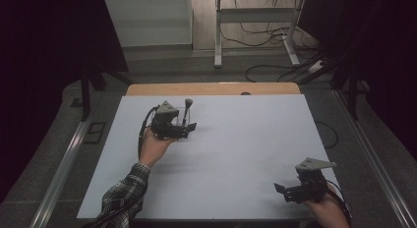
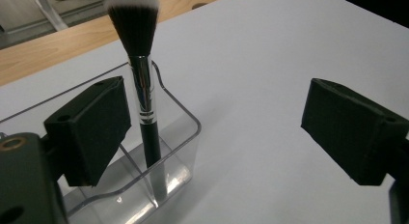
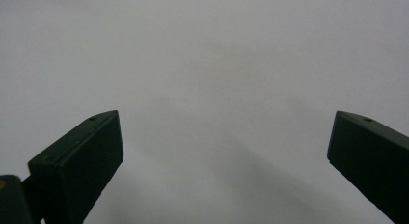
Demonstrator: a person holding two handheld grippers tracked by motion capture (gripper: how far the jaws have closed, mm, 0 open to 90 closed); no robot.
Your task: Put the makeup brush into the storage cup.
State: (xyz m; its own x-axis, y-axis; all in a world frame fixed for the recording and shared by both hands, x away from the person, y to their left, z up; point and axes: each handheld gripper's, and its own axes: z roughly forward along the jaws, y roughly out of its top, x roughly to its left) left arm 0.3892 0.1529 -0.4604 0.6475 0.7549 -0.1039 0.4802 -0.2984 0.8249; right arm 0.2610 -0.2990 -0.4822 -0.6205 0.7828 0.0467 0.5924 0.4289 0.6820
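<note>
A person at a white tabletop [image 1: 221, 154] holds a two-jaw tool in each hand. The left tool [image 1: 183, 128] sits toward the far left of the tabletop, jaws wide apart and gripping nothing. Just beside its left jaw, a makeup brush [image 2: 142, 84] stands nearly upright, bristles up, handle down in a corner compartment of a clear organizer [image 2: 144, 185]. The brush leans against the organizer's rim and touches neither pad. The right tool [image 1: 290, 191] rests near the front right corner, well apart from the brush, its jaws also wide apart over bare tabletop.

The placing looks finished, so the risk lies in pulling away. The left jaw is close to the brush and the organizer's rim; a sideways drift on withdrawal could knock the brush over or nudge the light organizer across the smooth surface. The tall, top-heavy brush would tip easily.
</note>
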